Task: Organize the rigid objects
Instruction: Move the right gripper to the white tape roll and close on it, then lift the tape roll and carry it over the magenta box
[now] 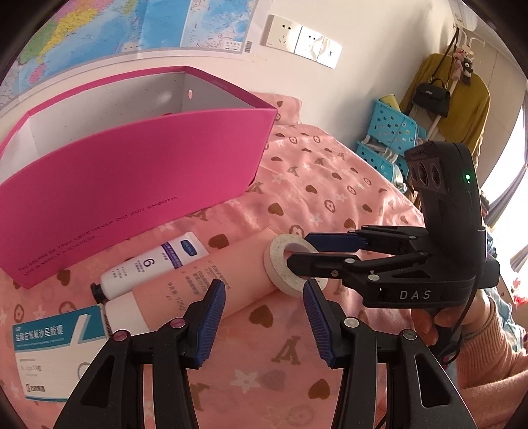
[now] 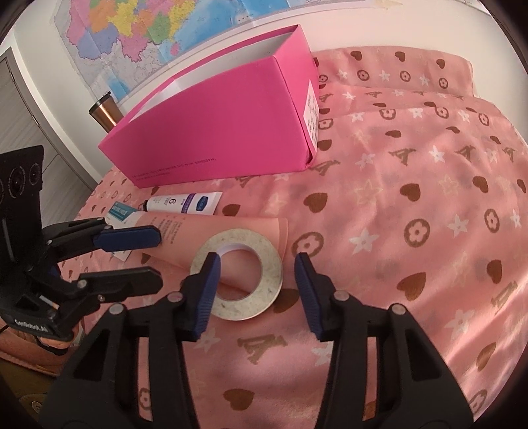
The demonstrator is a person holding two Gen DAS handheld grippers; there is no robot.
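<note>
A white tape roll [image 2: 237,277] [image 1: 280,267] leans on the end of a pink tube [image 1: 201,283] [image 2: 198,234] on the pink bedspread. My right gripper [image 2: 255,264] is open, its jaws straddling the roll; in the left wrist view [image 1: 297,250] its fingers reach over the roll. A small white tube [image 1: 148,267] [image 2: 184,203] and a blue-white medicine box [image 1: 49,349] [image 2: 120,214] lie beside the pink tube. My left gripper [image 1: 264,293] is open and empty above the pink tube; it also shows in the right wrist view [image 2: 158,257]. An open pink box [image 1: 125,184] [image 2: 214,138] stands behind.
A wall with a map [image 2: 148,29] runs behind the pink box. A metal tumbler [image 2: 104,114] stands left of the box. Blue baskets [image 1: 392,138] and hanging clothes [image 1: 462,99] are at the far right. The patterned bedspread [image 2: 412,204] stretches to the right.
</note>
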